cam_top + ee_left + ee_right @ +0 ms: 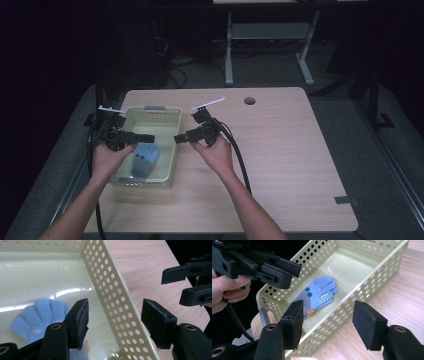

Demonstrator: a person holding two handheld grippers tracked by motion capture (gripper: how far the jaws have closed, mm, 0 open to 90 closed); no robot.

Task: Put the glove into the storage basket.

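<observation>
a blue glove lay flat on the floor of a pale perforated basket on the wooden worktop. the left gripper hung over the basket's left side, jaws apart and holding nothing; in its own view the basket's wall ran between them. the right gripper hovered at the basket's right rim, jaws also wide and empty. the two grippers pointed at each other across the basket, well above the glove

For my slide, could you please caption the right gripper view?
Open tongs above a perforated basket holding a blue glove.
</observation>
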